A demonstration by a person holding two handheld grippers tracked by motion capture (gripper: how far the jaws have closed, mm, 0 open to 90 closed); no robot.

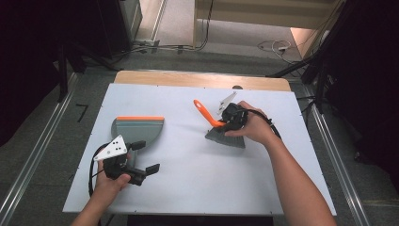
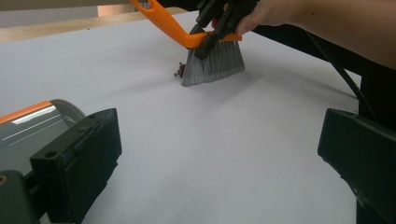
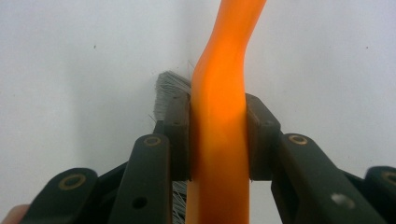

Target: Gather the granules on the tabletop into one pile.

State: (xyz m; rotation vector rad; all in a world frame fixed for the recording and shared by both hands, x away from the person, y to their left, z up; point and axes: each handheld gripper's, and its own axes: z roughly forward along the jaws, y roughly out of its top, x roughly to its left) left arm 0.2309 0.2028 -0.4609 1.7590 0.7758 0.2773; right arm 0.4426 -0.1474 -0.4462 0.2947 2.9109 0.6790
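R gripper (image 1: 229, 120) clenched on the orange handle of the hand brush (image 1: 221, 129); in the right gripper view both pads press the handle (image 3: 219, 140) from either side, bristles (image 3: 168, 91) showing beyond the left pad. Brush sits right of centre on the white table top (image 1: 188, 188), bristle tips on the surface, handle slanting up to the far left.

L gripper (image 1: 141, 160) released, jaws wide apart w/ nothing between; hovers near-left, just near side of the grey dustpan w/ orange rim (image 1: 138, 129). Dustpan lies flat on the table, not held.

Small dark-red crumbs (image 2: 179, 71) at the left edge of the bristles in the left gripper view; too small to identify.

Risks (judgement):
- Grip is on a smooth, curved handle, so the brush may twist or slide in the pads if bristles are pressed hard.
- Dustpan well apart from crumbs and unheld; a sweep toward it could push it away or scatter crumbs over the table top.
- Fast stroke: crumbs flick past the pan or off the table edge.
- Bristles splay, crumbs left behind.

Writing/brands: none readable on brush, pan or grippers.
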